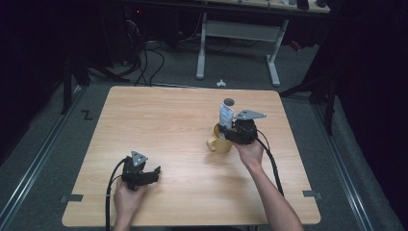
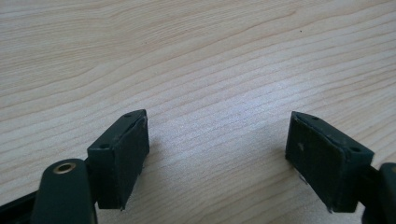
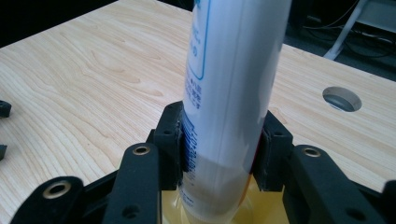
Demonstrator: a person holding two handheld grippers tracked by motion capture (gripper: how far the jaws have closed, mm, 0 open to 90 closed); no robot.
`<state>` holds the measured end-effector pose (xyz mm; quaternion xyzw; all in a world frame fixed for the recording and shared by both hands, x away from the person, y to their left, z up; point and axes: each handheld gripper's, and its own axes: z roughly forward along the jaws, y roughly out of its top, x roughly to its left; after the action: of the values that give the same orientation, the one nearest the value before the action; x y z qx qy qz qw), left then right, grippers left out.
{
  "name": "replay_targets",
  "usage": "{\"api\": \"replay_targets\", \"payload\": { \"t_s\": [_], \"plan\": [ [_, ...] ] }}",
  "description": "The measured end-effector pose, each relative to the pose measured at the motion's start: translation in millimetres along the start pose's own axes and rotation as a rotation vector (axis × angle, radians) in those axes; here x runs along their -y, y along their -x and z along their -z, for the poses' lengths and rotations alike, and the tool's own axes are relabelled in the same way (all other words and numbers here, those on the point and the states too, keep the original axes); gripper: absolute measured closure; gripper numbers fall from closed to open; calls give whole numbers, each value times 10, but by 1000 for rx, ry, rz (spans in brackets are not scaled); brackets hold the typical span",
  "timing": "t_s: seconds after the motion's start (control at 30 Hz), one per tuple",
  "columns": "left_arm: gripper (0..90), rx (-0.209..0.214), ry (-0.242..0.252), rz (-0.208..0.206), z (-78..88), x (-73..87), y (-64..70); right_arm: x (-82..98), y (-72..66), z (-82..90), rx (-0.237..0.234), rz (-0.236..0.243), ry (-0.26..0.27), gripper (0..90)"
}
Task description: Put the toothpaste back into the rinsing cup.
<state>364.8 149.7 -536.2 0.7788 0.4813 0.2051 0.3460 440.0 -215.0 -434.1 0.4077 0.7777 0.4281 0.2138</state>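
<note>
A white tube with blue print stands upright, its lower end inside a yellow mug right of the table's middle. My right gripper is shut on the tube just above the mug's rim. In the right gripper view, both pads press on the sides of the tube, and the mug shows yellow beneath. My left gripper rests near the front left of the table, held in a hand. Its jaws stand wide apart over bare wood in the left gripper view, with nothing between them.
A round cable hole sits in the wooden table just behind the tube. Beyond the far edge stand a white desk frame and floor cables. A small white object lies on the floor.
</note>
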Motion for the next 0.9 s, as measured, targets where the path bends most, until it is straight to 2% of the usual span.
{"api": "replay_targets", "payload": {
  "t_s": [0.6,0.9],
  "plan": [
    [221,0,1,0,0,0,0,109,55,-88,10,-31,-54,603],
    [221,0,-1,-2,1,0,-1,140,73,-132,8,-38,-63,603]
  ]
}}
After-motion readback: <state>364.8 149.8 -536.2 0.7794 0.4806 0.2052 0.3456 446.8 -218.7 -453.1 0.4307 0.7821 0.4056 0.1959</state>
